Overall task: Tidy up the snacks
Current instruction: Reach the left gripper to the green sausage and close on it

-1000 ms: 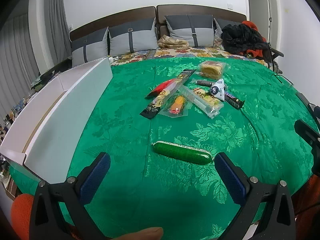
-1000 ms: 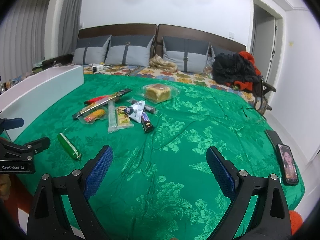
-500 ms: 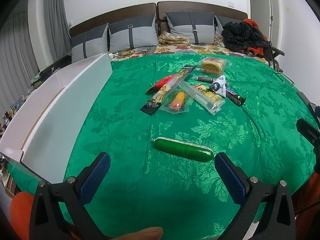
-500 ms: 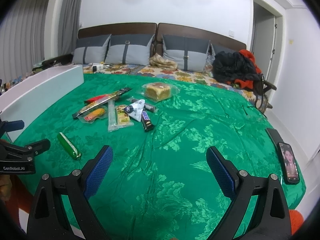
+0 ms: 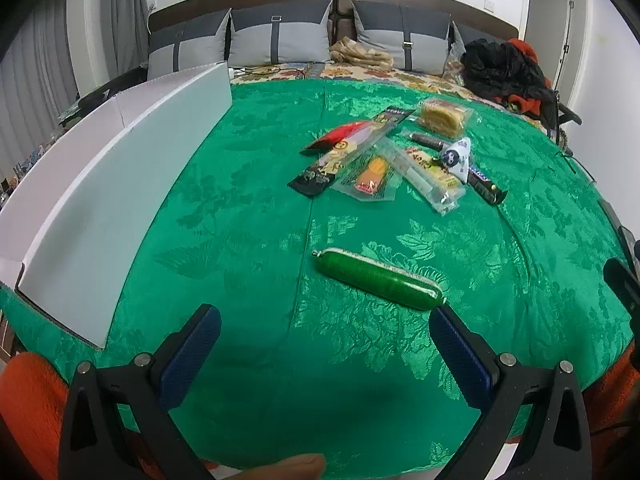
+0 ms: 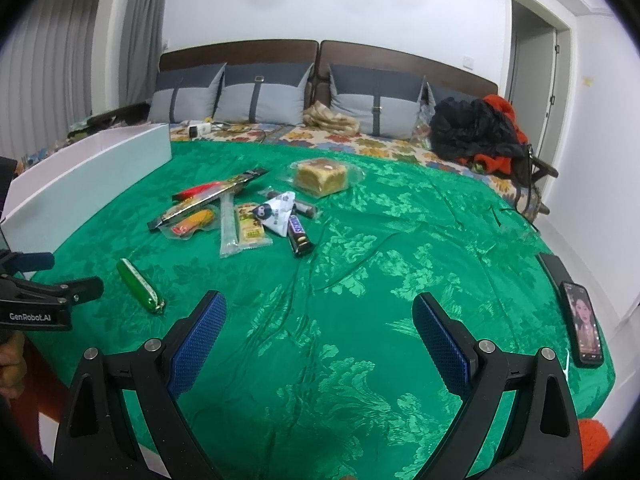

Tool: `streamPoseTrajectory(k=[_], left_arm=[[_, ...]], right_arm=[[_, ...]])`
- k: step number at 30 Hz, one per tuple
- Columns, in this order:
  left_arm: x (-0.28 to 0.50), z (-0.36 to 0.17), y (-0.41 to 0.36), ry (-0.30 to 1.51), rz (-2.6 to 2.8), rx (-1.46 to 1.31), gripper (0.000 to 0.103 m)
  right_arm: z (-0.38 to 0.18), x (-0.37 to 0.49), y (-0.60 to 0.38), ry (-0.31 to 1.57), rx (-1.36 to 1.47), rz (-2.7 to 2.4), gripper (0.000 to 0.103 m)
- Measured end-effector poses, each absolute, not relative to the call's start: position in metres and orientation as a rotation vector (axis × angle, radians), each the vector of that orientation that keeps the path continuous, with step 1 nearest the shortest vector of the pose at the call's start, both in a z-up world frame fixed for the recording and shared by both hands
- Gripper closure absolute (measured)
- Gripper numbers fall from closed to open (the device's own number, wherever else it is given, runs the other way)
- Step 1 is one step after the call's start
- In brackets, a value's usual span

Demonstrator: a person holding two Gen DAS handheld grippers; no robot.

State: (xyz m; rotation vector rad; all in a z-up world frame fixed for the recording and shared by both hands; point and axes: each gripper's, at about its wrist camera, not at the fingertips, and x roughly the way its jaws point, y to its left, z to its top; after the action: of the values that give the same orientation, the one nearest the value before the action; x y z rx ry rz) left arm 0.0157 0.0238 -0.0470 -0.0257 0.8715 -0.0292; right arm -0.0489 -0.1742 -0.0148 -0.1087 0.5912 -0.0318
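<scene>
A green sausage stick (image 5: 378, 279) lies alone on the green cloth, just beyond my open, empty left gripper (image 5: 324, 320); it also shows in the right wrist view (image 6: 140, 286). Farther back lies a cluster of snacks (image 5: 384, 160): a long black packet (image 5: 352, 146), a red packet (image 5: 340, 134), an orange snack in clear wrap (image 5: 370, 174), a wrapped cake (image 5: 442, 116), a white triangular pack (image 5: 456, 158) and a dark chocolate bar (image 6: 298, 234). My right gripper (image 6: 318, 320) is open and empty over bare cloth. The left gripper (image 6: 52, 280) shows at that view's left edge.
A long white open box (image 5: 100, 184) stands along the left side of the bed. A phone (image 6: 582, 322) lies at the right edge of the cloth. Grey pillows (image 6: 264, 96) and dark clothes (image 6: 476, 132) sit at the headboard.
The left gripper has tilted and shifted slightly, so the sausage stick and snacks sit a little higher and nearer in its view. The right gripper has barely moved. Both stay open.
</scene>
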Motion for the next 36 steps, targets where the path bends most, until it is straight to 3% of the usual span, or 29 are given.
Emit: streamPoseTrajectory(k=[9,13,26,36], left_arm=[[0.058,-0.045,-0.001,0.974,-0.014,-0.14,0.0],[0.092,-0.068,-0.011,1.066,0.083,-0.134,0.0],[0.072,-0.089,0.05,1.145,0.114,-0.141,0.0],[0.09,-0.091,0.031,1.174,0.047,-0.044,0.0]], right_arm=[[-0.019,-0.043,-0.175,0.611,-0.084,-0.015,0.007],[-0.018,-0.046,-0.175,0.607,-0.093,-0.008,0.007],[-0.017,-0.04,-0.191,0.619,-0.004,-0.003,0.007],[-0.018,-0.039,-0.198,0.632,0.023,-0.011,0.007]])
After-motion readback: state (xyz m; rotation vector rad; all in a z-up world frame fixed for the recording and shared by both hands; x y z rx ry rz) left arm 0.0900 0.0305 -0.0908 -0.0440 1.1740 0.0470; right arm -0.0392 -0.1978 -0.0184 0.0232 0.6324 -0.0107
